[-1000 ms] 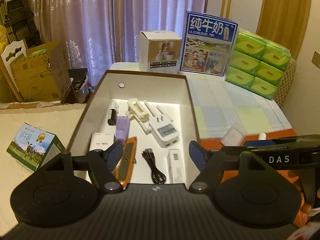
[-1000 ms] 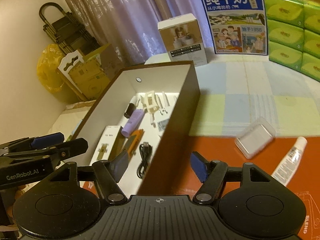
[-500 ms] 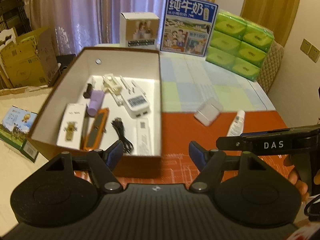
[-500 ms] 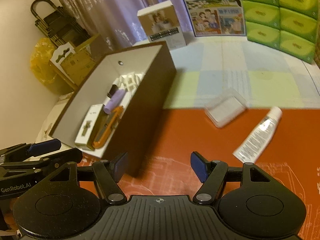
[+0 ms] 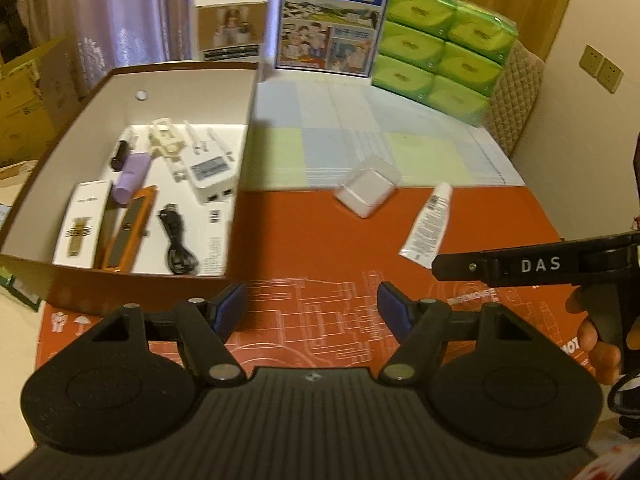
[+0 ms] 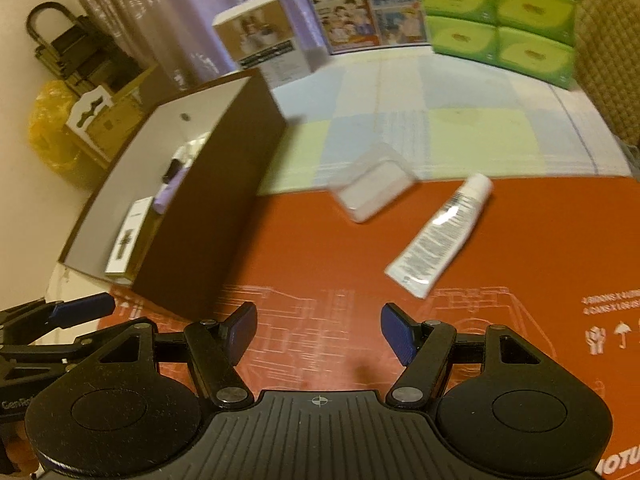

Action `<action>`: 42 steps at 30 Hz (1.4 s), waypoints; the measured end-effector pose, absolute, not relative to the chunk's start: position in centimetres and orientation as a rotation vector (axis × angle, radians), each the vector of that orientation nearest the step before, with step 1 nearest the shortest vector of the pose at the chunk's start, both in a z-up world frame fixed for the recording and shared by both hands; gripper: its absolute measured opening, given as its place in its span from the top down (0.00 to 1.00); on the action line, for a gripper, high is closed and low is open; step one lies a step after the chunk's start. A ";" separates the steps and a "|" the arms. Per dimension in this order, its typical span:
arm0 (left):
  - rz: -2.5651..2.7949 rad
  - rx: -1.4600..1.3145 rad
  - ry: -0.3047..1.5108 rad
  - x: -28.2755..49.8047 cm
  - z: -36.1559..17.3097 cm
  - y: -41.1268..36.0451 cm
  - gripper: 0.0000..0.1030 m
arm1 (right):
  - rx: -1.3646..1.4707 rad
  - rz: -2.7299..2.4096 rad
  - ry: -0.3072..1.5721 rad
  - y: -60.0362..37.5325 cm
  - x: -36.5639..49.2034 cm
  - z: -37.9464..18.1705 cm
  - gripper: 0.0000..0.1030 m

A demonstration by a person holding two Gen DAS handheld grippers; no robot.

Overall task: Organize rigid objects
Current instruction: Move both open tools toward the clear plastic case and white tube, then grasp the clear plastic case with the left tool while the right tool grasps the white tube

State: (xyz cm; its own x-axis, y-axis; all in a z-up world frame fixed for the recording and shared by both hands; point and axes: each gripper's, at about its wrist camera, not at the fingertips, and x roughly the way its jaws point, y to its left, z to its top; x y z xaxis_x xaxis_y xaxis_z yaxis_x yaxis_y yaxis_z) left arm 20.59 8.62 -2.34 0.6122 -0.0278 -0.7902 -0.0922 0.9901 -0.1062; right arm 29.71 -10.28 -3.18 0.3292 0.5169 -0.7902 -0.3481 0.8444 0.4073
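A brown open box (image 5: pixel 248 120) (image 6: pixel 224 208) with a white inside stands at the left of the orange mat (image 5: pixel 320 240). It holds several items: a white charger (image 5: pixel 210 170), a purple tube (image 5: pixel 130 178), an orange cutter (image 5: pixel 130 232), a black cable (image 5: pixel 178 244). On the mat lie a clear plastic case (image 5: pixel 366 188) (image 6: pixel 374 190) and a white tube (image 5: pixel 428 226) (image 6: pixel 440 236). My left gripper (image 5: pixel 312 310) is open over the mat's near part, empty. My right gripper (image 6: pixel 318 328) is open and empty too, short of the white tube.
At the back stand a blue milk carton (image 5: pixel 334 20), a small white product box (image 5: pixel 230 26) and stacked green tissue packs (image 5: pixel 440 52). A checked cloth (image 5: pixel 380 148) covers the far table. Cardboard boxes (image 5: pixel 24 92) sit at the left. A hand (image 5: pixel 600 344) holds the right gripper's handle.
Both grippers have pulled back from over the box and shifted right and down; the view now takes in the orange mat, the clear case and the white tube. Jaws unchanged.
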 end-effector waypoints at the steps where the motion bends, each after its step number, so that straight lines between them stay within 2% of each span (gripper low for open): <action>1: 0.029 -0.141 0.912 20.8 -2.4 8.3 0.34 | 0.176 0.561 1.100 -10.7 29.8 -3.3 0.36; 21: -0.062 -0.078 0.955 28.7 -5.5 3.1 0.34 | 0.195 0.402 1.134 -16.7 33.1 -6.2 0.36; 37: -0.098 0.039 0.986 36.6 -9.1 2.5 0.34 | 0.170 0.370 1.106 -15.0 38.2 -9.4 0.37; 42: -0.122 0.087 0.993 39.1 -10.1 2.6 0.34 | 0.175 0.359 1.108 -14.2 40.0 -10.5 0.41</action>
State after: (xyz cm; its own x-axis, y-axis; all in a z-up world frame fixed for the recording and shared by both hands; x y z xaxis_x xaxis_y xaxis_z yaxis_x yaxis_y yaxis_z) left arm 39.07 2.56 -10.11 0.5405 -0.0626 -0.8390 0.1417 0.9898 0.0174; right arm 39.98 -14.19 -10.49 0.3967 0.3682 -0.8408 -0.1953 0.9289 0.3147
